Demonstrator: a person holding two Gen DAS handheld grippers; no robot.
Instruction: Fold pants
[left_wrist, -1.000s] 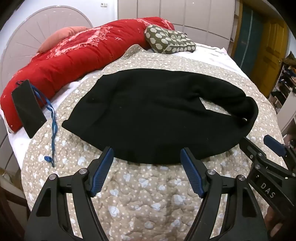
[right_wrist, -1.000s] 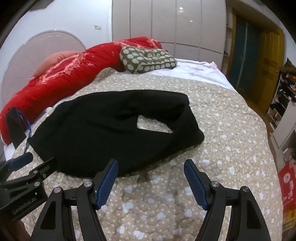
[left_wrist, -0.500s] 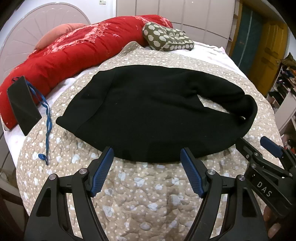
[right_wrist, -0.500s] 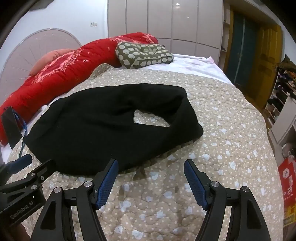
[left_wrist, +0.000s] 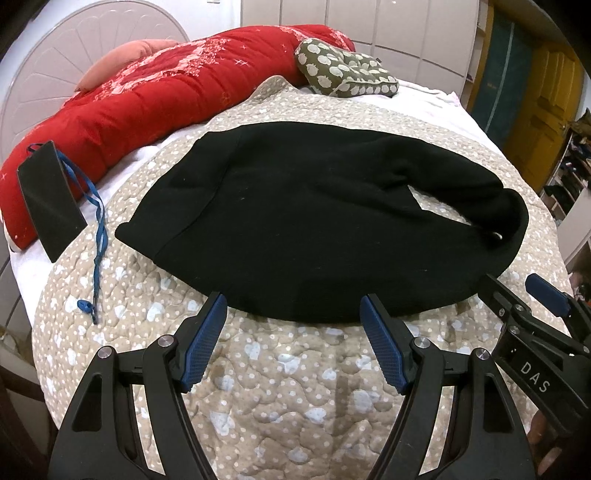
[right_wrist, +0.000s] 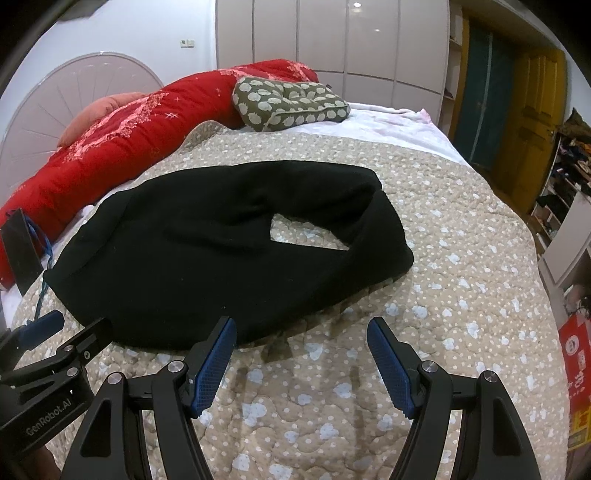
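— Step in hand? Looks like the approach before a fold: black pants (left_wrist: 314, 229) spread across the middle of the frame on the quilted bedspread (left_wrist: 288, 398), legs doubled round so that a small wedge of quilt shows through at centre right. Nothing gripped yet.

— State of the tongs? Left gripper (left_wrist: 293, 339) with blue pads wide apart, hovering just short of the near hem, at lower centre of the left wrist view. Right gripper (right_wrist: 301, 360) likewise apart and empty, at lower centre of its own view, over bare quilt just right of the near edge.

— Next move, then? Probably down onto the near edge, one pad under the cloth and one over, both tongs closing together. Then a lift and carry toward the upper part of the frame.

— Anything about the fabric? Thick, matte, fleecy-looking knit; soft rounded edges, likely to sag between two grips. Quilt beneath puffy and stitched, beige with pale dots, so easy to pinch by mistake.

— Around it? Red comforter (left_wrist: 155, 96) along the upper left, spotted olive cushion (left_wrist: 343, 70) at the top, flat black card on a blue lanyard (left_wrist: 96, 236) at far left.
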